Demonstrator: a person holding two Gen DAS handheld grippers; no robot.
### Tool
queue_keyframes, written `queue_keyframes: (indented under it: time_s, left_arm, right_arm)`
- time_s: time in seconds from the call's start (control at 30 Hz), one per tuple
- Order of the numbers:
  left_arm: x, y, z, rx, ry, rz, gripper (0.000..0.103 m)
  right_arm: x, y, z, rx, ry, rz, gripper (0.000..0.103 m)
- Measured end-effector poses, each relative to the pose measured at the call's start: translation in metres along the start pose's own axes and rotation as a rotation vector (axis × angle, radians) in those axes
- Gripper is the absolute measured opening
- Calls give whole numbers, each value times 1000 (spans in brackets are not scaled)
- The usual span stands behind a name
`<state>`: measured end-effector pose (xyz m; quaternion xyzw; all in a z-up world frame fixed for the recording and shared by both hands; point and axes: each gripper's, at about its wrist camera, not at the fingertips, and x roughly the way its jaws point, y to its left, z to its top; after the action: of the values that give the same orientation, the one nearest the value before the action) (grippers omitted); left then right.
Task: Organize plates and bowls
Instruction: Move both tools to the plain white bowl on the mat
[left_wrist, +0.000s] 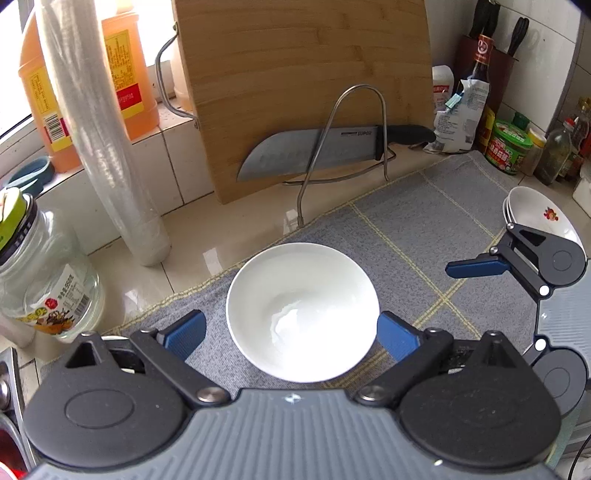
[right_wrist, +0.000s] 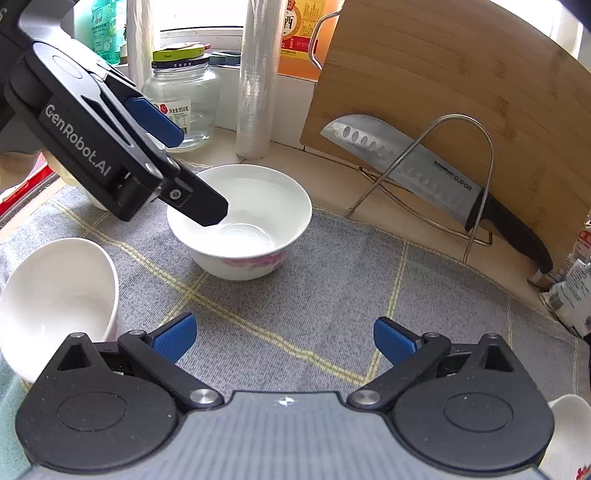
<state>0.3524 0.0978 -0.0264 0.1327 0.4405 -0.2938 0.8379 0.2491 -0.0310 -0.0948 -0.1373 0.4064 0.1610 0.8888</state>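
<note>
The white bowl (left_wrist: 303, 312) stands upright and empty on the grey checked cloth (left_wrist: 424, 229), between the left gripper (left_wrist: 291, 334) fingers, which are spread wide and grip nothing. 2 stacked plates (left_wrist: 535, 214) sit near the cloth's right edge. The right gripper (right_wrist: 284, 338) is wide open over bare cloth. A second bowl (right_wrist: 55, 295) lies tilted at left.

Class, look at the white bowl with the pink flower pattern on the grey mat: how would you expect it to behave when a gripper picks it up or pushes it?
The bowl looks glazed and glossy, so probably slippery and breakable. Its narrow foot suggests it may tip if pushed at the rim. The cloth mat would likely drag against sliding.
</note>
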Motion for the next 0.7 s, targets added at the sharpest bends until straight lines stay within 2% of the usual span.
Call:
queue_keyframes:
  time_s: [0.23,0.3,0.47,0.7]
  left_arm:
    - [23,10,9,5,37,-50,96]
    - [28,11,10,1,44,-60,88]
    - [38,17,12,-6,64,-81,85]
    - [44,24,13,-24,76,-99,82]
  right_arm:
    - [21,4,13,-41,-17,70,103]
    - [25,6,16,-54,-26,78,103]
    - [35,10,23,-74,-26,108,101]
    - [46,17,28,-127,-19,116,88]
